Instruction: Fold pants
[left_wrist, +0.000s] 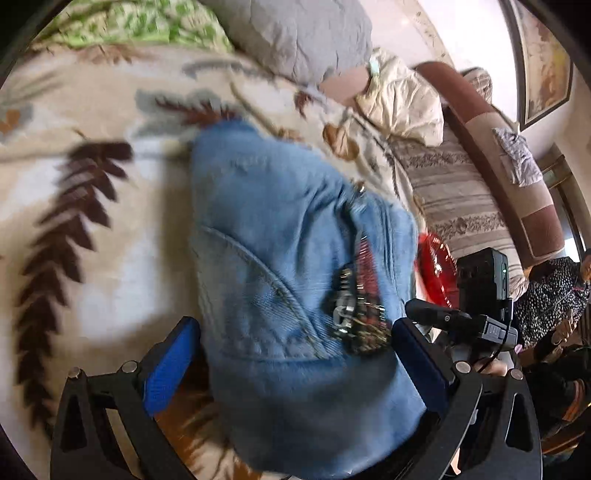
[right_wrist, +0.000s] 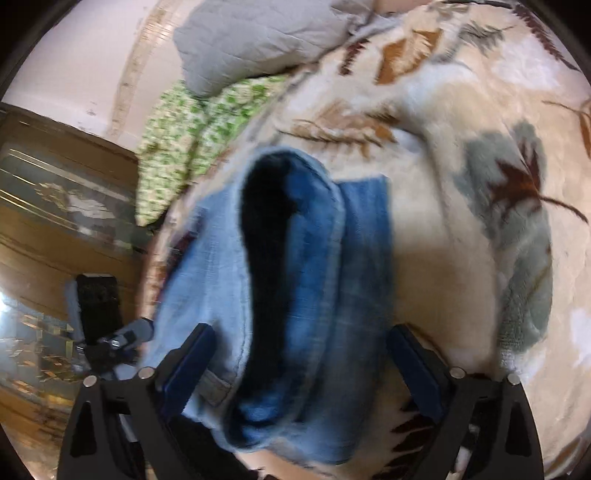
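Observation:
Light blue denim pants (left_wrist: 280, 258) lie bunched on a cream leaf-patterned blanket (left_wrist: 92, 221). In the left wrist view their waist with fly and a metal key clip (left_wrist: 351, 317) lies between the fingers of my left gripper (left_wrist: 295, 354), whose jaws stand wide apart around the cloth. In the right wrist view a folded edge of the pants (right_wrist: 314, 277), with its dark inside showing, lies between the fingers of my right gripper (right_wrist: 303, 365), also spread wide. The right gripper's body (left_wrist: 480, 295) shows at the left view's lower right.
A grey quilt (left_wrist: 295, 37) and green patterned bedding (left_wrist: 147, 22) lie at the bed's far side. A striped sofa (left_wrist: 461, 192), a red object (left_wrist: 436, 269) and seated people (left_wrist: 554, 295) are to the right. A wooden cabinet (right_wrist: 55, 203) stands at left in the right view.

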